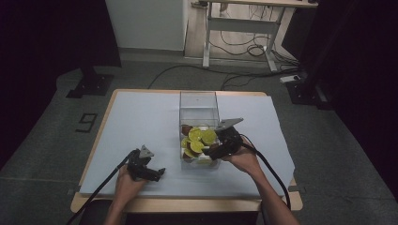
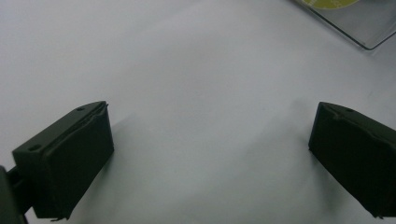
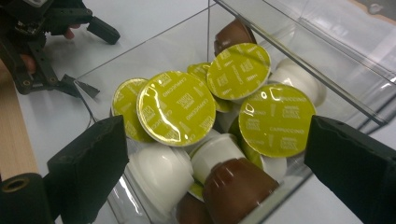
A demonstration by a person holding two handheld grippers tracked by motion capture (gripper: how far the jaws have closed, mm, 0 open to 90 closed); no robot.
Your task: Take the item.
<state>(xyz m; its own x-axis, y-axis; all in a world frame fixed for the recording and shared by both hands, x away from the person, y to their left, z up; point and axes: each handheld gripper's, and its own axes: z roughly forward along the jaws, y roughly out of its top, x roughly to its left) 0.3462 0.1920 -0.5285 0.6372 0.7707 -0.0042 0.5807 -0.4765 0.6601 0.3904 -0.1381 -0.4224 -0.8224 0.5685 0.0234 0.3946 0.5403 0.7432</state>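
The high view hangs above the person's edge of the desk [image 1: 141, 117], facing forward and down, far enough back to take in the whole top and the floor beyond; the clear box [image 1: 199, 105] sits at frame centre. The left gripper view rides low over the white surface, very near it, looking along its own jaws; a corner of the clear box [image 2: 369, 28] cuts the upper right of the frame. The right gripper view looks down, close in, into the box of capsules [image 3: 176, 108]; the left gripper [image 3: 44, 42] shows in its upper left; all three views share the box.
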